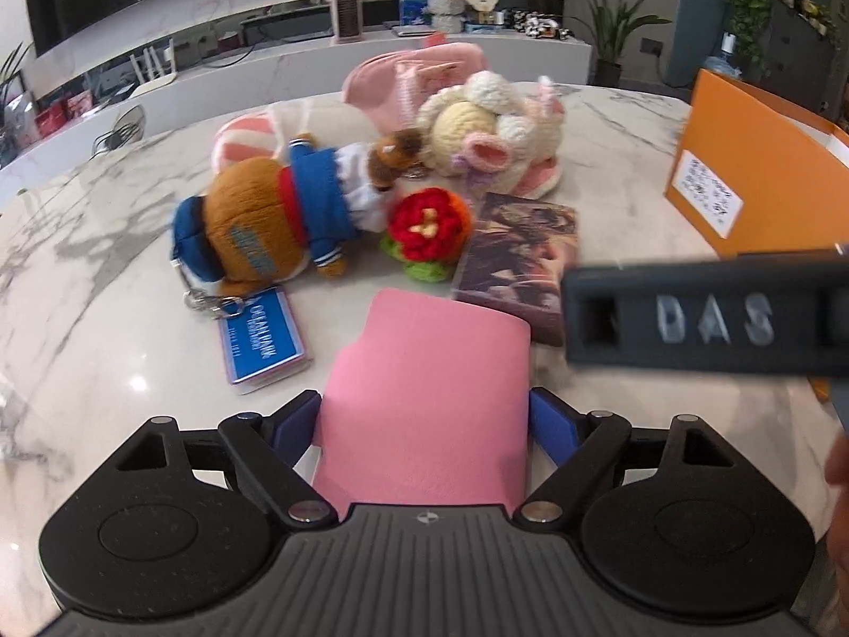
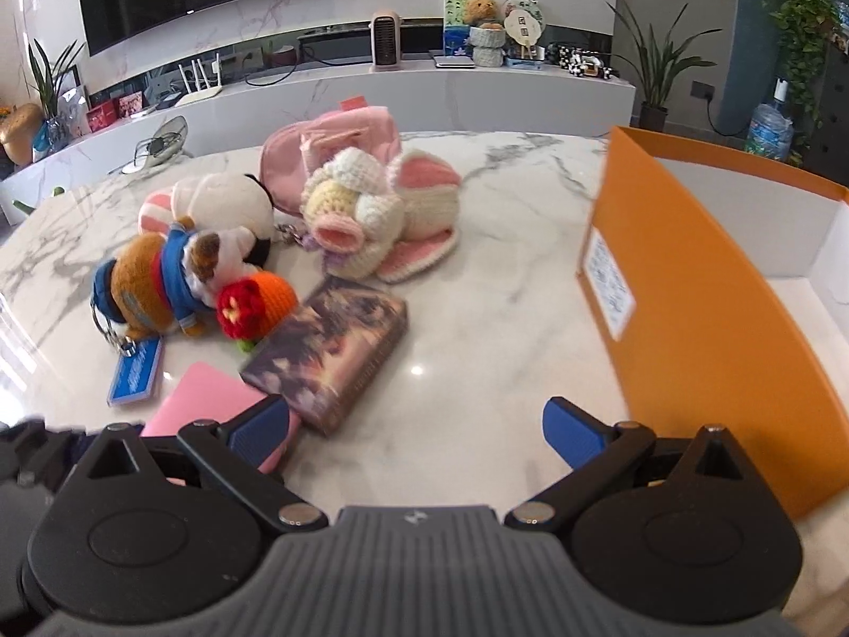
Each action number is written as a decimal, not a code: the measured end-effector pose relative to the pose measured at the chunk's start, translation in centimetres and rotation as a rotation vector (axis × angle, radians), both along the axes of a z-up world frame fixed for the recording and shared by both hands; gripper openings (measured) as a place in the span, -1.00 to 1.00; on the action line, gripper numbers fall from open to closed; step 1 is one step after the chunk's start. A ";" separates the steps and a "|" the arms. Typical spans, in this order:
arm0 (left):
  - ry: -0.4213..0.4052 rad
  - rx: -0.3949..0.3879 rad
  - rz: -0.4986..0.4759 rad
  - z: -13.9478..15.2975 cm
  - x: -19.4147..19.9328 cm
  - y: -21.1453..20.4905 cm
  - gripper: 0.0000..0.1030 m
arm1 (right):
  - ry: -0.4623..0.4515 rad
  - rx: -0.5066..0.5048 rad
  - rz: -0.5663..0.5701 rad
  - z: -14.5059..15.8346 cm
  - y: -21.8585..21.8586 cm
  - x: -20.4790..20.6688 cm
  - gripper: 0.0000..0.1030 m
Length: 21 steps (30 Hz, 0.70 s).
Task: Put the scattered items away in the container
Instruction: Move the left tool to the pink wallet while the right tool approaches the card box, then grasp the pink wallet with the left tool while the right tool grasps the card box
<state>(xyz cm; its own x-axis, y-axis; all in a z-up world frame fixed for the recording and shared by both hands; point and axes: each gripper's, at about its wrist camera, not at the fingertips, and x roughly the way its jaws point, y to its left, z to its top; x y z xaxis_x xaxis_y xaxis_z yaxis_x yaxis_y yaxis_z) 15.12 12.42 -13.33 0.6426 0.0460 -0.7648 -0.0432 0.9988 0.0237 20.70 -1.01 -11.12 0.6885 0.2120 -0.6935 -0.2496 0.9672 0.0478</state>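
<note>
Now left gripper (image 1: 424,414) fingers clamped on pink notebook (image 1: 424,398). Right gripper (image 2: 416,424) fingers spread wide, holding nothing, low over marble counter (image 2: 477,361). Card box (image 2: 329,355) just ahead-left of right fingers; orange box (image 2: 705,329) beside right finger.

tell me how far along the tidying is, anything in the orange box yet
Nothing looks done: the part of the orange box in view shows only bare white interior. In hand: the left gripper is shut on the pink notebook, low over the table; the right gripper is open, holding nothing. Left on the marble table: bear plush, crochet flower, dark patterned box, crochet bunny, pink pouch.
</note>
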 end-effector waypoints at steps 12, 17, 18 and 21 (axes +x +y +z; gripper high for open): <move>-0.007 -0.001 0.086 0.2 0.7 3.3 0.90 | 0.015 -0.004 0.036 -1.1 5.0 3.8 0.99; -0.018 0.001 0.083 0.1 0.9 3.4 0.91 | 0.046 -0.042 0.036 -2.4 5.7 4.5 0.94; -0.019 0.001 0.083 0.1 0.9 3.4 0.91 | 0.056 -0.048 0.041 -2.6 5.8 4.6 0.86; -0.019 -0.001 0.083 0.1 1.0 3.6 0.91 | 0.062 -0.067 0.062 -3.1 6.1 4.4 0.67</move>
<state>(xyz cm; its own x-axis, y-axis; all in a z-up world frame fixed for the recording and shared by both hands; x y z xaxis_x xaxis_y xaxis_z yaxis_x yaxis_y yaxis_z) 16.16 15.98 -13.25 0.6512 0.0985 -0.7525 -0.1258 0.9918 0.0209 25.08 5.04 -14.20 0.6309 0.2047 -0.7484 -0.3076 0.9515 0.0009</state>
